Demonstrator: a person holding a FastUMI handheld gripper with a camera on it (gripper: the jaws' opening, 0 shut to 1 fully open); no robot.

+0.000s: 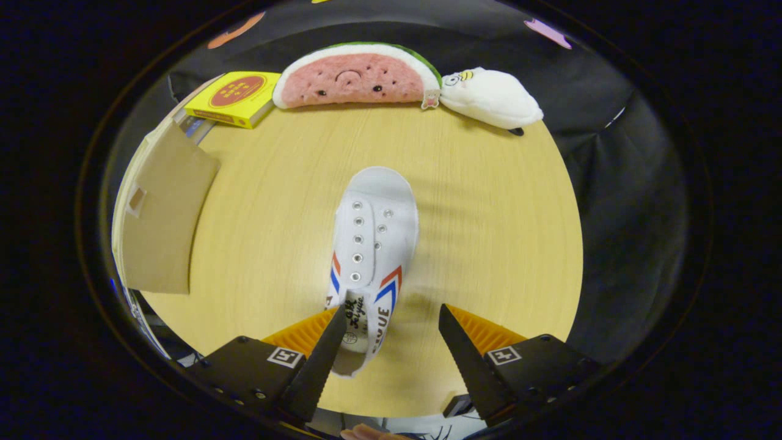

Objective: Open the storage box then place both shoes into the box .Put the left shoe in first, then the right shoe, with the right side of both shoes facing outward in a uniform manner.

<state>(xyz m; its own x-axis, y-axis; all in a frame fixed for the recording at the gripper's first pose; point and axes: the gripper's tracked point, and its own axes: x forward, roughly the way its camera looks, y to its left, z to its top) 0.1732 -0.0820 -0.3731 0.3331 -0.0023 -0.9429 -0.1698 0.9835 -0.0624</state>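
Gripper view, nearest first: my tool (388,342) hangs over the desk (489,244) with its fingers spread wide and nothing between them pressed. The left finger (321,360) overlaps the heel end of the shoe (372,244); the right finger stands clear of it, over bare wood.

That shoe lies flat on the desk, heel toward me and toe pointing away, laceless, with a row of eyelets down each side of the tongue. I judge it light and soft in the upper, a canvas sort of thing that will fold if pinched at the tongue, while the sole edge and heel collar should be stiffer. I would take it across the collar or the side wall near the heel. Whether it is the left or right shoe I cannot say from above. The heel opening is partly hidden behind the left finger.

Off to the left stands the box (159,232), its cardboard flap toward me; whether it is open is hard to make out, since its inside is turned away.

At the far edge lie a yellow book (235,98), a watermelon plush (357,76) and a white plush (492,98).
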